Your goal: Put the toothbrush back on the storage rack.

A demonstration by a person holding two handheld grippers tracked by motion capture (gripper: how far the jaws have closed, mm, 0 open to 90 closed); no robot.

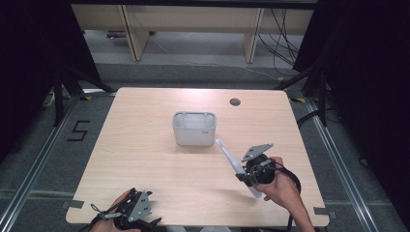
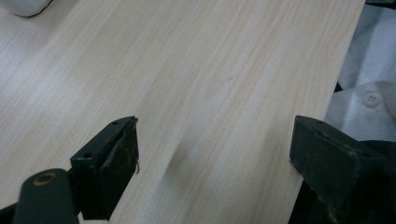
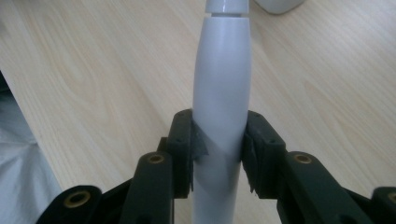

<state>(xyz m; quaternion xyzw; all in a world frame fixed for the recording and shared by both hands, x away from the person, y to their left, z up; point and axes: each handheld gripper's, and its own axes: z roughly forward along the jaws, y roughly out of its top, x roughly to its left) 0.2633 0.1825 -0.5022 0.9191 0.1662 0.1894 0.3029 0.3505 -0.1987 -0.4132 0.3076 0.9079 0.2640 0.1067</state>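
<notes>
High view looks down on one wooden worktop (image 1: 145,159) with two tools and two things on or over it. One grey plastic holder (image 1: 194,128) stands near the middle of the worktop, a bit toward the far edge. It has three open parts on top: one wide part in the middle and one small part at each end. One small round hole (image 1: 235,102) sits in the worktop near the far edge, toward the right corner.

One white electric toothbrush (image 1: 233,163) is in the right tool (image 1: 247,177), near the right edge of the worktop. The toothbrush is tilted, and its thin brush end points at the holder, close to its near right corner. In the right gripper view, the two black jaws press on both sides of the fat white handle (image 3: 219,116).

One left tool (image 1: 133,212) is at the near edge, by the left corner. In the left gripper view its two jaws are spread wide over bare wood, with nothing between them.
</notes>
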